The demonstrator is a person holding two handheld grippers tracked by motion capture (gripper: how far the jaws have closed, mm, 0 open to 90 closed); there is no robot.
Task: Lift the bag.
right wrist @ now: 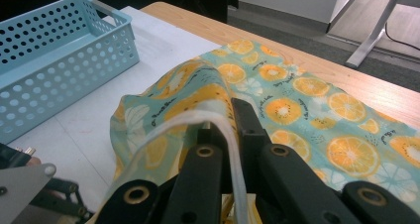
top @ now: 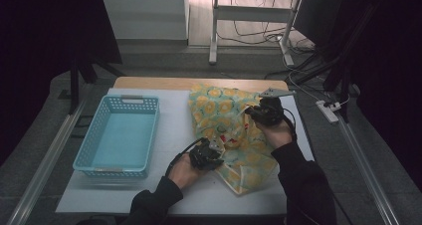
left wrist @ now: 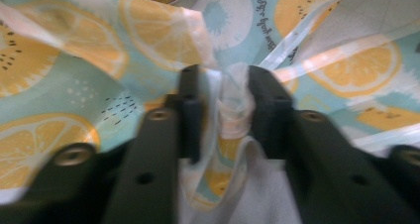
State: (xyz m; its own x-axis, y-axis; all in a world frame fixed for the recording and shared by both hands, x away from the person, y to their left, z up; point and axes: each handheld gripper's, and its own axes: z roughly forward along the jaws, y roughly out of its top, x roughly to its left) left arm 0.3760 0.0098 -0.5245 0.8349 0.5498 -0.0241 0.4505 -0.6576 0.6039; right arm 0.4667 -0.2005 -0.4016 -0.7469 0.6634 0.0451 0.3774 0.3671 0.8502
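A cloth bag (top: 224, 115) printed with orange slices on pale teal lies on the white table mat (top: 174, 115). My left gripper (top: 218, 154) is at the bag's near left edge. In the left gripper view its jaws (left wrist: 224, 110) pinch a bunched fold of the bag's cloth (left wrist: 233, 120). My right gripper (top: 253, 113) is at the bag's far right side, held up off the mat. It is shut (right wrist: 225, 120) on the bag's white strap (right wrist: 218, 117), lifting that edge. Something red (top: 227, 138) shows inside the bag's mouth.
A light blue perforated basket (top: 119, 135) with nothing in it stands at the left of the mat, also seen in the right gripper view (right wrist: 49, 60). The wooden table edge (top: 164, 83) runs behind. Bare mat lies between basket and bag.
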